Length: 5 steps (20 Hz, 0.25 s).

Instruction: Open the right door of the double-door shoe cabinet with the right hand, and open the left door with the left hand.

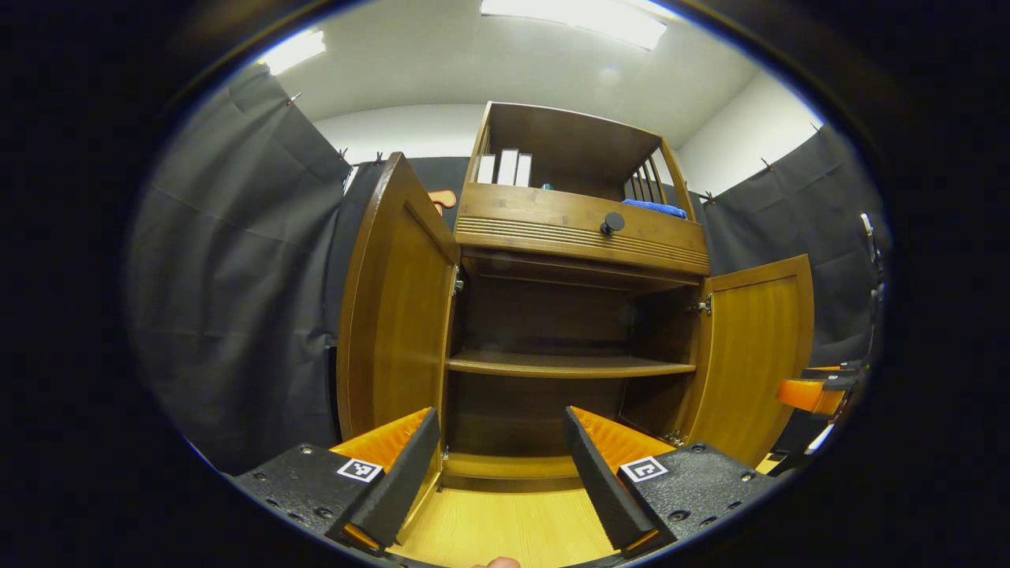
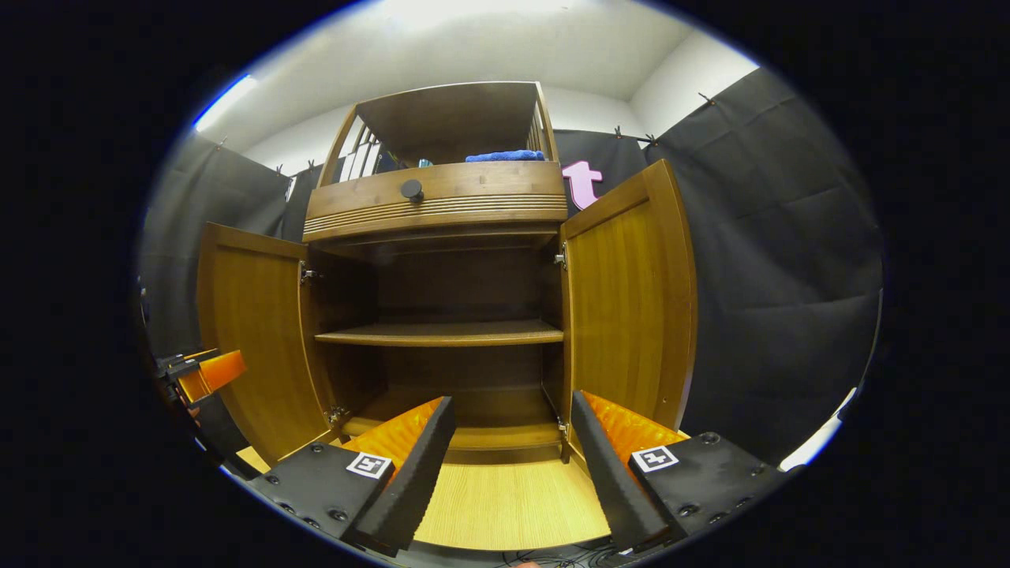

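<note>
The wooden shoe cabinet [image 1: 552,237] stands in front of me with both lower doors swung wide. In the left gripper view its left door [image 1: 394,308] is close on the left and its right door [image 1: 757,355] stands open farther right. My left gripper [image 1: 501,457] is open in front of the cabinet's bottom opening, holding nothing. In the right gripper view the right door [image 2: 631,300] is open just right of centre and the left door [image 2: 252,339] is open on the left. My right gripper [image 2: 513,450] is open and holds nothing. An inner shelf [image 2: 442,334] is bare.
A drawer with a round dark knob [image 1: 612,223] sits above the doors. The top shelf holds a blue cloth [image 1: 653,208] and white boxes [image 1: 505,167]. Light wooden floor [image 2: 505,497] lies before the cabinet. Dark cloth walls hang on both sides. The other gripper [image 1: 813,390] shows at the right edge.
</note>
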### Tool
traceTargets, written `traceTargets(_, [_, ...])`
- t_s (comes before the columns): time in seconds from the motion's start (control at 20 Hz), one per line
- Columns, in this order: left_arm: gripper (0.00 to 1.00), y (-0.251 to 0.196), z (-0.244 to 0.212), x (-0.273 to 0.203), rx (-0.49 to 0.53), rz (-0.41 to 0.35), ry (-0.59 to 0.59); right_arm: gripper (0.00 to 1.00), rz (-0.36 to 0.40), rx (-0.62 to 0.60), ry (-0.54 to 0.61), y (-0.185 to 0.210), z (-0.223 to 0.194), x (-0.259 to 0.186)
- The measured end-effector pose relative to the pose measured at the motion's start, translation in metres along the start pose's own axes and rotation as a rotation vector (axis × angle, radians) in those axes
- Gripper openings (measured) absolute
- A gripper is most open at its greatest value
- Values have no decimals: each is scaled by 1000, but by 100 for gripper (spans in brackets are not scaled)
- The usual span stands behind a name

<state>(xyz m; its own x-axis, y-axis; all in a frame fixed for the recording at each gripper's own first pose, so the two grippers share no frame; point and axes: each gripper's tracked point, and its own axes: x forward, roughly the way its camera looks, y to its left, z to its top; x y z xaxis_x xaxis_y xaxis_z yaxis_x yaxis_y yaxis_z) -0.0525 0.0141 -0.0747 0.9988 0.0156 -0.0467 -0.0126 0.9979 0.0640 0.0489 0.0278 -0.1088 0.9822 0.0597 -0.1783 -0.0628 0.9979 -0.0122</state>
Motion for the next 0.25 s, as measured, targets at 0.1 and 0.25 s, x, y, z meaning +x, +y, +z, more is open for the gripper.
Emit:
traceTargets(0.1, [95, -1, 0, 0, -1, -2, 3, 95, -4, 5, 1, -1, -1, -1])
traceTargets(0.25, [92, -1, 0, -2, -2, -4, 1, 89, -8, 9, 1, -3, -2, -2])
